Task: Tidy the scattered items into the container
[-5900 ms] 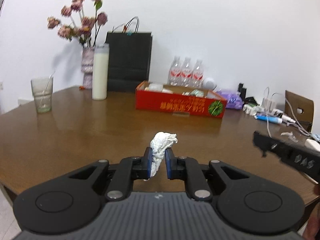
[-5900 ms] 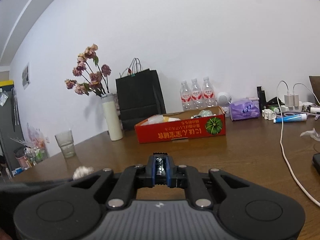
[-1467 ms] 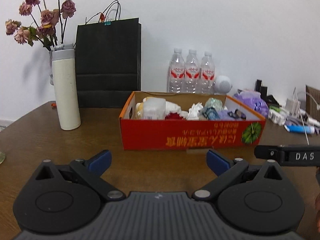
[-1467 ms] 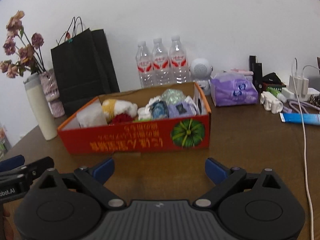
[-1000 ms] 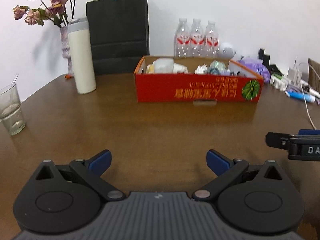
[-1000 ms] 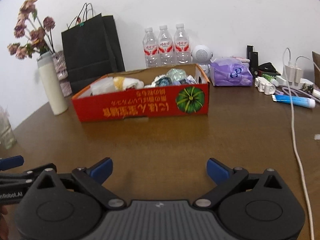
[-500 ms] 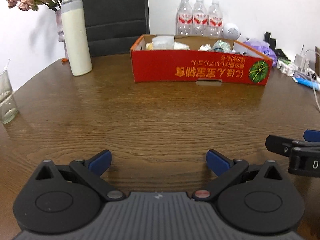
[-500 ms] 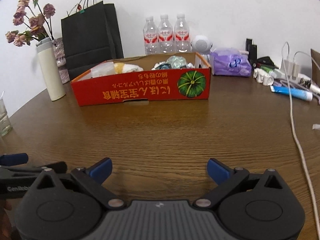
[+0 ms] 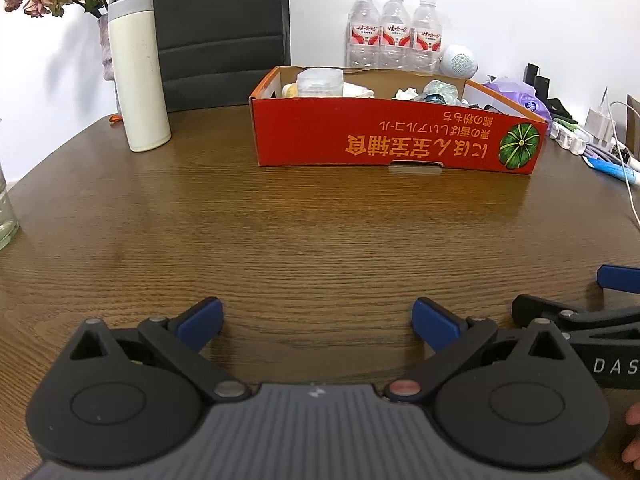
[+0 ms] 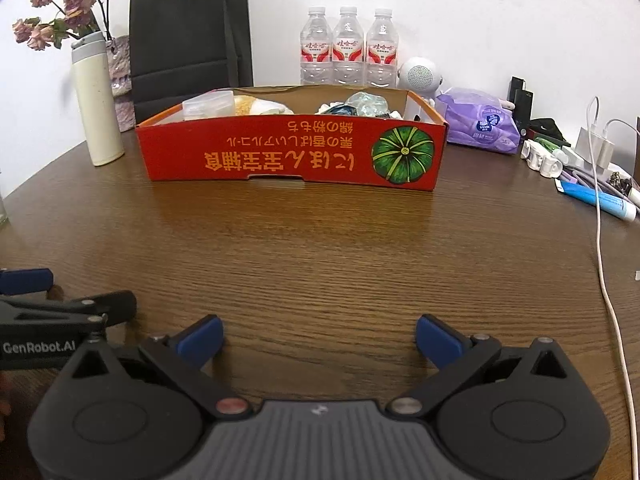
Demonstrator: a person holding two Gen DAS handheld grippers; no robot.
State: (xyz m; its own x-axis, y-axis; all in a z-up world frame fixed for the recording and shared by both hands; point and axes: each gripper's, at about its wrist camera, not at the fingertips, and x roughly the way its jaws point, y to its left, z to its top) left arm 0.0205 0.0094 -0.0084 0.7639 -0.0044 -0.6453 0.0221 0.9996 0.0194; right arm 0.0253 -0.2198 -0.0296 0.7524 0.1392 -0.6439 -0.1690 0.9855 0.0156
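Note:
A red cardboard box (image 9: 396,140) stands on the brown wooden table (image 9: 304,232) beyond both grippers; it also shows in the right wrist view (image 10: 292,156). It holds crumpled paper, a clear plastic tub (image 9: 320,82) and other wrapped items. My left gripper (image 9: 318,318) is open and empty, low over the table's near part. My right gripper (image 10: 320,338) is open and empty, beside it on the right. Each gripper shows at the edge of the other's view.
A white flask (image 9: 138,76), dried flowers and a black paper bag (image 10: 188,28) stand at the back left. Three water bottles (image 10: 348,46) stand behind the box. A purple tissue pack (image 10: 478,120), chargers, a white cable (image 10: 600,216) and a blue tube (image 10: 600,200) lie on the right. A glass (image 9: 6,216) stands far left.
Both grippers have let go of what they held and opened. They have drawn back from the box and dropped low over the near table.

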